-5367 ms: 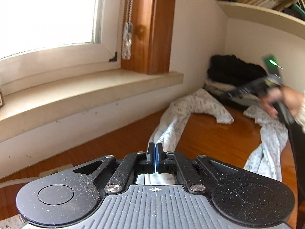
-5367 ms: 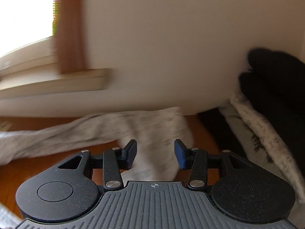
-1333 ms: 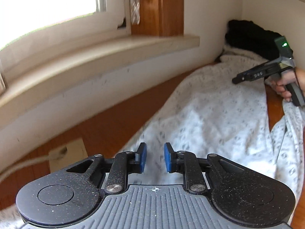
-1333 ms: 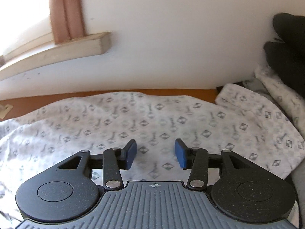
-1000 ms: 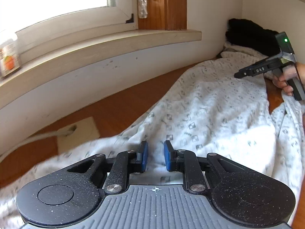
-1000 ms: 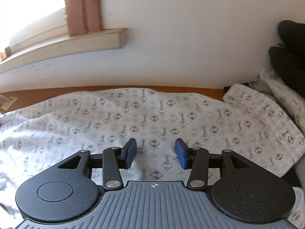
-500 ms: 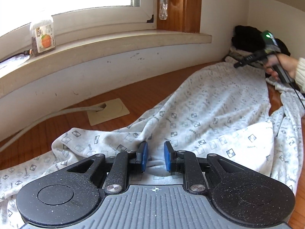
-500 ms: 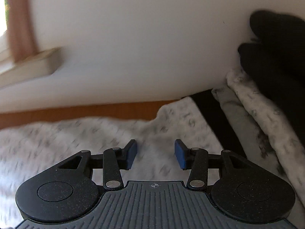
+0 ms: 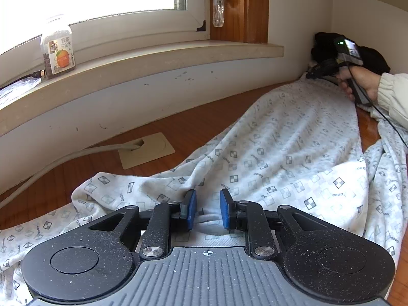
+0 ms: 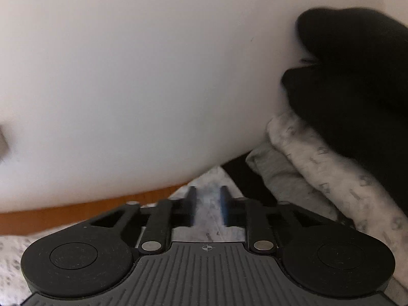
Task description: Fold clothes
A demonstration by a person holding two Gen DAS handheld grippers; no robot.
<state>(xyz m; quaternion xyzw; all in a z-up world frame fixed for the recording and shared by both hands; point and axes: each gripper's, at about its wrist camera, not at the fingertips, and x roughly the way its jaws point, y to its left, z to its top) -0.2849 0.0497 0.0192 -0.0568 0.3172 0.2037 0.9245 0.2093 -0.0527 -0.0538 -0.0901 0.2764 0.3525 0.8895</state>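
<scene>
On the sill at far left stands a jar (image 9: 58, 48) with an orange on its label, and a cable (image 9: 63, 156) runs along the wooden floor (image 9: 199, 125) to a floor plate (image 9: 146, 150), clear of the work. The patterned garment (image 9: 280, 158) lies spread across the floor toward the corner. The left gripper (image 9: 207, 211) hovers at its near hem, jaws narrow with cloth bunched between them (pinched or not, I cannot tell). At the far end the right gripper (image 10: 206, 207) is closing on the garment's corner. Next, I judge, both ends must lift together. The black clothing (image 10: 357, 81) and the folded pile (image 10: 318, 168) crowd that corner.
</scene>
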